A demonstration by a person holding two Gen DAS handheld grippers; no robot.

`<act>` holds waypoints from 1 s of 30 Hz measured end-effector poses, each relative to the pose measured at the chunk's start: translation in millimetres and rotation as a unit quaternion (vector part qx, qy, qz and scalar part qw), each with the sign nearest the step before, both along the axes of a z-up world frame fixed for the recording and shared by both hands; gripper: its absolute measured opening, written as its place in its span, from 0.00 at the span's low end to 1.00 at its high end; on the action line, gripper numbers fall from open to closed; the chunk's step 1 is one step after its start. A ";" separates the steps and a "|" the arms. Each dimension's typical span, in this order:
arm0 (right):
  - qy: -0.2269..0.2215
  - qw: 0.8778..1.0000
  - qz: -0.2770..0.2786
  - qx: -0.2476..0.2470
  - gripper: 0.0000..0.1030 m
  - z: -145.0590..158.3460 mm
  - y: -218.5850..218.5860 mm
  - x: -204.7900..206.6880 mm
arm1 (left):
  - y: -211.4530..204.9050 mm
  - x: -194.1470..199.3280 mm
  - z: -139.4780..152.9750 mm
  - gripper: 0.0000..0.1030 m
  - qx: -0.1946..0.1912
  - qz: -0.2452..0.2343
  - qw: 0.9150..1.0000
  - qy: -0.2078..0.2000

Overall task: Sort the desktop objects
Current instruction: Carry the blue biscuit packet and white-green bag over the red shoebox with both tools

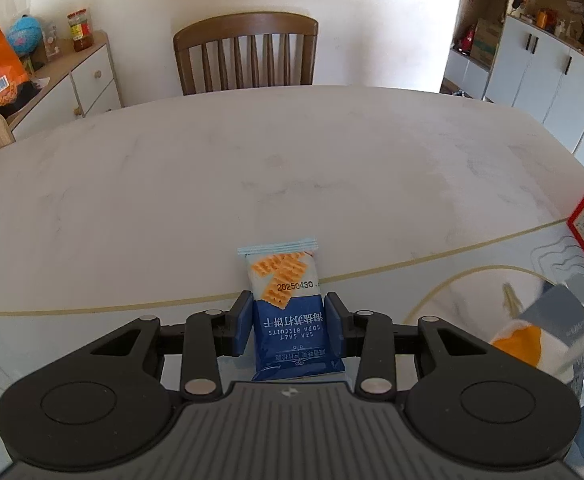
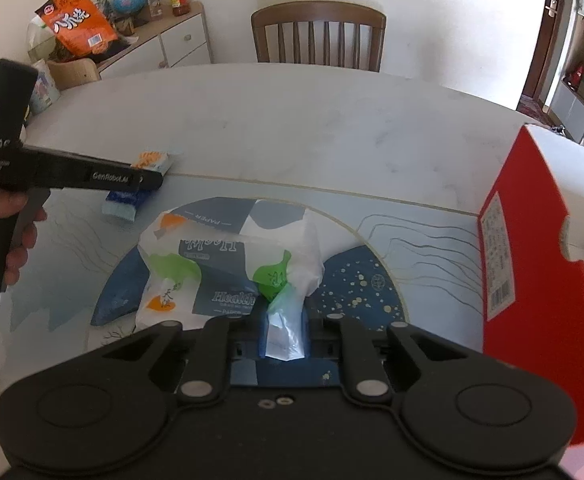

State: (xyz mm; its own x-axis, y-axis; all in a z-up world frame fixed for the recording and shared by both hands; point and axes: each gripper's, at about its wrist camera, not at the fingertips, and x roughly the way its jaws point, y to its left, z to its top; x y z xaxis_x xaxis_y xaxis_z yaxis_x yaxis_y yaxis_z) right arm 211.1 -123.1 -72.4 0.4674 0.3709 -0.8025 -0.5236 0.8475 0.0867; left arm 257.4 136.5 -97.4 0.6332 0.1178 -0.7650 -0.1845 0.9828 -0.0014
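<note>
Left wrist view: left gripper (image 1: 288, 322) fingers clamp biscuit packet (image 1: 288, 304), lower centre; right gripper (image 2: 284, 332) fingers pinch tissue-pack wrapper (image 2: 284, 320).

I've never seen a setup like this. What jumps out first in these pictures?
Two black hand-held tools, each clamped on something: the left tool grips a blue cracker packet at the mat's edge, and the right tool pinches a tissue pack by its wrapper. A tall red box stands at the right.
</note>
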 end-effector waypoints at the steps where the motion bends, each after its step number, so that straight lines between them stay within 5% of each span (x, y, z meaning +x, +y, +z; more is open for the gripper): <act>1: -0.001 1.000 -0.001 0.002 0.14 1.4 -1.2 -1.2 | -1.6 -1.9 2.3 0.36 0.000 -0.003 1.000 -0.001; 30: -0.031 0.995 -0.087 0.035 0.14 63.4 -77.7 -41.8 | -94.2 -60.5 93.8 0.36 0.012 -0.119 0.992 -0.045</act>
